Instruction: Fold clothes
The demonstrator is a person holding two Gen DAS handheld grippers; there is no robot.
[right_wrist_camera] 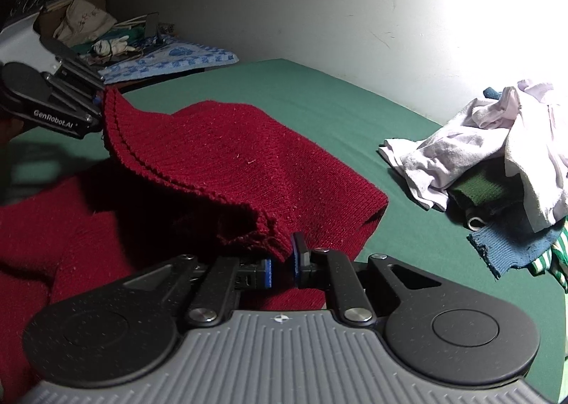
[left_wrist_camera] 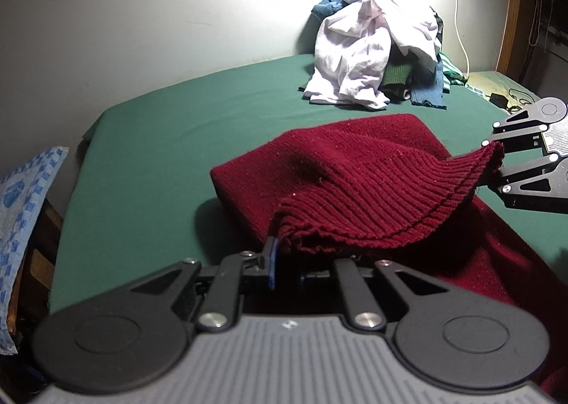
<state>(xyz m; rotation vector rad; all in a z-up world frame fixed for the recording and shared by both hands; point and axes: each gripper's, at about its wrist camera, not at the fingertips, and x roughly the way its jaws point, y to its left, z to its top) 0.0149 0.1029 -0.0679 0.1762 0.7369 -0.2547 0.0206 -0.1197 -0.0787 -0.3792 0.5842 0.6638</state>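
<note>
A dark red knitted sweater (left_wrist_camera: 355, 170) was spread on the green bed (left_wrist_camera: 159, 141), its ribbed hem lifted clear of the fabric below. One hem corner was pinched in the left gripper (left_wrist_camera: 280, 255), the other in the right gripper (right_wrist_camera: 280, 262), both clamped narrowly on the knit. A pile of clothes (left_wrist_camera: 376, 53) was heaped well apart, against the wall (left_wrist_camera: 142, 14).

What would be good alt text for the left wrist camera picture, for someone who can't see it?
Two sets of black tongs, the left at the bottom and the right at the right edge, each grip a corner of a dark red knitted sweater's ribbed hem, lifting it above a green bed. A pile of unfolded clothes sits behind it against a pale wall.
</note>
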